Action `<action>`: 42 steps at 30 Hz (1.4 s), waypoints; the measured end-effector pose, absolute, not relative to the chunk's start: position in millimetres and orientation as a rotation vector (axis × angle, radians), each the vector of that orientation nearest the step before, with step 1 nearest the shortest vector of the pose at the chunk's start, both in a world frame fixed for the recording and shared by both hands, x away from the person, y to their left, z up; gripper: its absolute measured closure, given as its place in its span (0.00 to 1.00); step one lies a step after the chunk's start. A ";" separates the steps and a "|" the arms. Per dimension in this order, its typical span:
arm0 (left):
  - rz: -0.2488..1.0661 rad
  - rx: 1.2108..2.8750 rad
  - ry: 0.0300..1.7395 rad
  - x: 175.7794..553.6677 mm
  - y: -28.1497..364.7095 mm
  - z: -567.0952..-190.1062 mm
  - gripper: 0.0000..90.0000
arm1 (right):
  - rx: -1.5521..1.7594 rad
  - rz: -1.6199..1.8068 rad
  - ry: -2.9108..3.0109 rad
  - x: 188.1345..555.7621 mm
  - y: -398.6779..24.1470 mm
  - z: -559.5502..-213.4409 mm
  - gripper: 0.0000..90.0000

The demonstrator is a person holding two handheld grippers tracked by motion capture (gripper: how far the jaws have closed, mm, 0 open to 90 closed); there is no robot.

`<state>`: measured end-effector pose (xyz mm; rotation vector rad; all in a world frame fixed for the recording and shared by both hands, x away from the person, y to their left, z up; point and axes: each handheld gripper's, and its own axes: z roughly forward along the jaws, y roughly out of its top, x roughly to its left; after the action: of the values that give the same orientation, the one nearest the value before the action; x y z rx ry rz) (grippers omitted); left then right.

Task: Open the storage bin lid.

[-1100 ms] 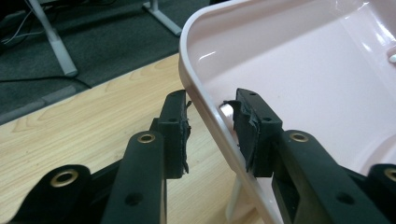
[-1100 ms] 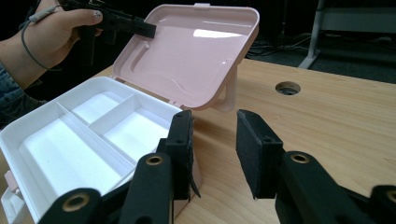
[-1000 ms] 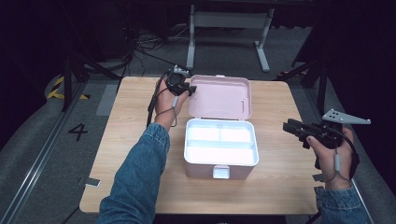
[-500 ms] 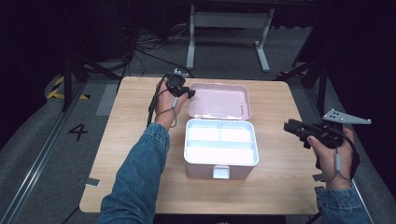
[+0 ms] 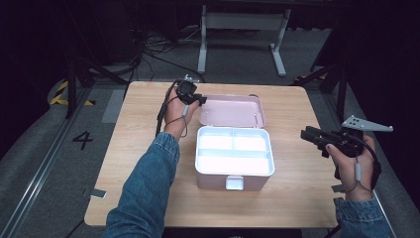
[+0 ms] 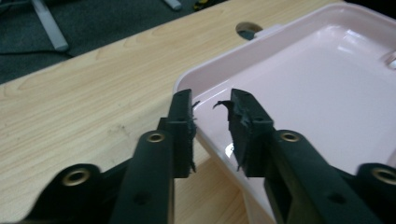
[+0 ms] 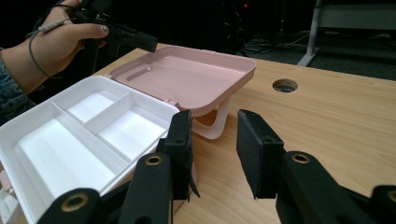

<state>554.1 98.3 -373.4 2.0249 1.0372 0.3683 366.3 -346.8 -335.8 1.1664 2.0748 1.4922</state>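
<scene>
Left hand-held gripper [image 6: 211,105] jaws apart astride pink lid [image 6: 327,93] rim; right hand-held gripper [image 7: 214,122] spread, empty.

Light falls from overhead onto the counter [image 5: 148,163], surroundings sinking into black. The white tray [image 5: 234,157] blows out to glare in the high view. Close up, the jaws go soft and blurred; the pink lid [image 6: 327,93] carries a mild sheen.

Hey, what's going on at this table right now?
A person works on a pink box that lies open on the wooden table. The left gripper straddles a corner rim of the flipped-back lid, jaws not pressing it. The right gripper hangs open to the box's right, holding nothing. The white tray inside looks empty.
</scene>
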 end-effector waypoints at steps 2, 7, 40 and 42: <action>0.385 2.014 1.027 552.3 98.2 -370.5 0.68 | 1.168 1.491 2.075 366.6 -346.5 -335.9 0.73; 0.413 1.975 0.981 540.0 100.1 -355.7 0.52 | 1.166 1.472 2.082 368.5 -345.5 -336.9 0.70; 0.445 2.092 0.768 364.9 190.3 -300.0 0.35 | 1.203 1.402 2.173 398.1 -350.6 -339.2 0.61; 0.451 2.112 0.787 360.7 195.5 -302.6 0.35 | 1.210 1.388 2.177 398.7 -350.5 -341.0 0.61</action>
<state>360.7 195.5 -302.6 2.1118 0.7866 0.4511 398.7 -350.5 -341.0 1.2100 2.1773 1.3878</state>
